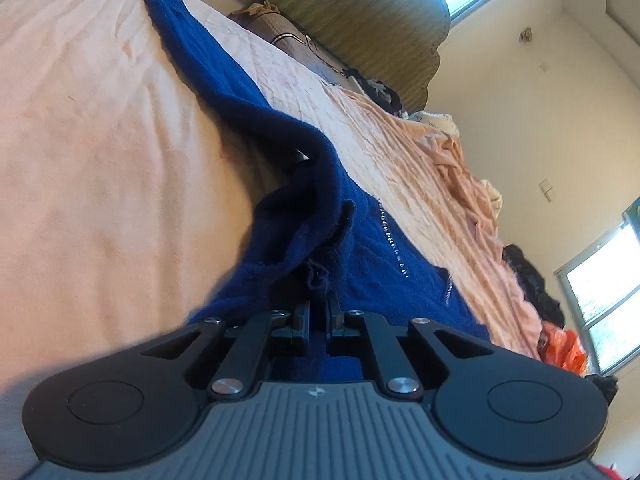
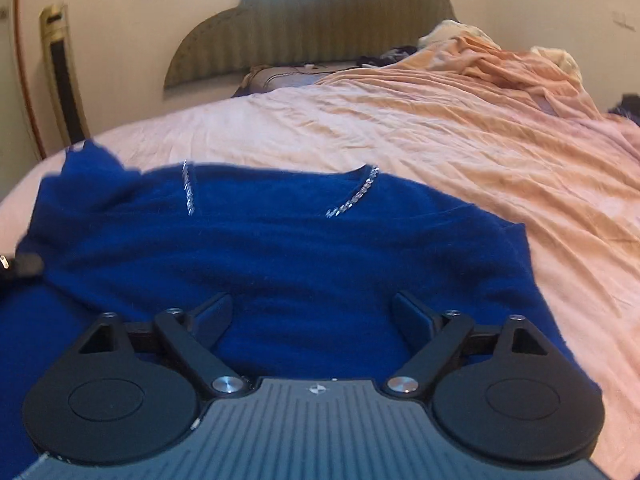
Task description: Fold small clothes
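Observation:
A deep blue knit sweater [image 2: 280,248] with a silver beaded neckline [image 2: 352,202] lies spread on the pink bedsheet [image 2: 440,140]. My right gripper [image 2: 312,312] hovers just over its body, jaws wide open with nothing between them. In the left wrist view the same sweater [image 1: 224,80] stretches away across the bed, one edge lifted into a fold. My left gripper [image 1: 319,304] is shut on that bunched blue edge. At the left edge of the right wrist view a dark gripper part [image 2: 24,266] presses into the sweater's side.
A crumpled peach blanket [image 2: 500,64] and pillows pile up at the bed's far right. The scalloped green headboard [image 2: 312,28] stands against the wall. Dark clothes [image 1: 532,284] and an orange bag [image 1: 568,352] lie by the window side.

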